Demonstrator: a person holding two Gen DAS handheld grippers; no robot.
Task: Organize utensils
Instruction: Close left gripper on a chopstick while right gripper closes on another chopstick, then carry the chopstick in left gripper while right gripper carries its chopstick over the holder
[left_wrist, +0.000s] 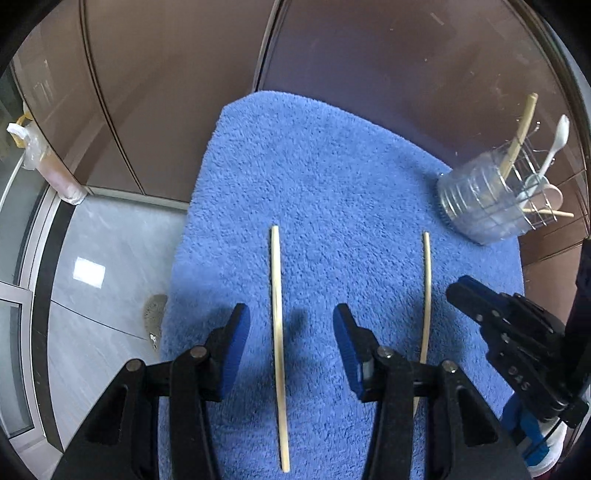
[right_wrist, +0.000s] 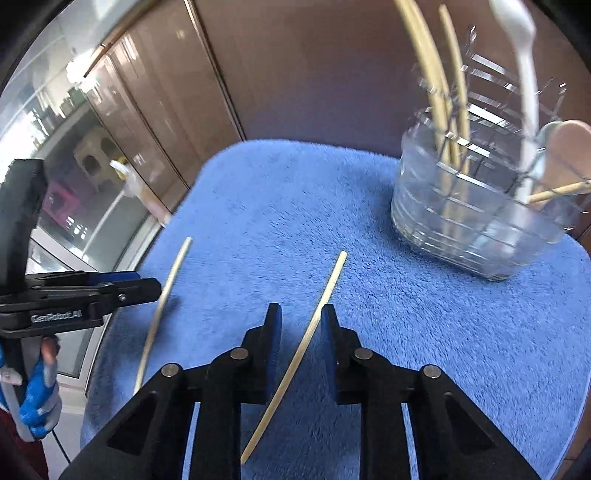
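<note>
Two pale wooden chopsticks lie apart on a blue towel (left_wrist: 332, 192). My left gripper (left_wrist: 291, 328) is open, its blue pads either side of the left chopstick (left_wrist: 277, 332) and above it. My right gripper (right_wrist: 301, 325) is open with a narrow gap, straddling the right chopstick (right_wrist: 314, 325), which also shows in the left wrist view (left_wrist: 426, 295). The left chopstick appears in the right wrist view (right_wrist: 162, 306) beside my left gripper (right_wrist: 147, 288). A clear utensil holder (right_wrist: 461, 229) at the towel's far right holds chopsticks and a white spoon (right_wrist: 524, 55).
A wire rack (right_wrist: 491, 81) with a wooden spoon (right_wrist: 569, 147) stands behind the holder. Brown cabinet panels (left_wrist: 166, 92) rise behind the towel. Grey floor (left_wrist: 103, 277) lies to the left, past the towel's edge.
</note>
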